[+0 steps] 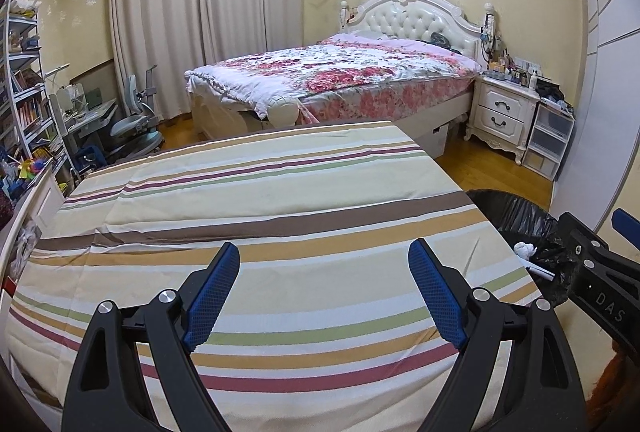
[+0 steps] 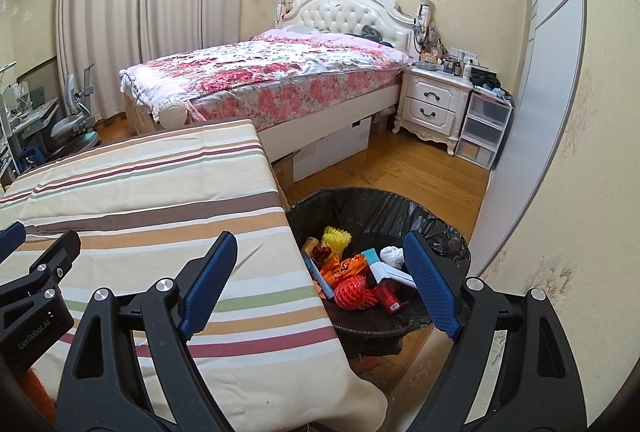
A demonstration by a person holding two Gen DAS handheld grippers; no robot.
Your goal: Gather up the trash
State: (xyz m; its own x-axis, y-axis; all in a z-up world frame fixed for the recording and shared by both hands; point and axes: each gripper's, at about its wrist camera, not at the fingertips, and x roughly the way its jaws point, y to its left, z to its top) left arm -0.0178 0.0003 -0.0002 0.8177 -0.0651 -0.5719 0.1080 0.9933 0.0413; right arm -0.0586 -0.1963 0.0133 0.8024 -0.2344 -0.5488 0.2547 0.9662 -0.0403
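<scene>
A bin lined with a black bag stands on the floor at the right edge of the striped table. It holds several pieces of trash: a yellow block, orange wrappers, a red net, a crumpled white tissue. My right gripper is open and empty, over the table edge and the bin. My left gripper is open and empty above the striped table. The bin shows at the right in the left wrist view, with the tissue inside.
A bed with a floral cover stands behind the table. A white nightstand and plastic drawers are at the right by the wall. A desk chair and bookshelf are at the left. Wooden floor lies beyond the bin.
</scene>
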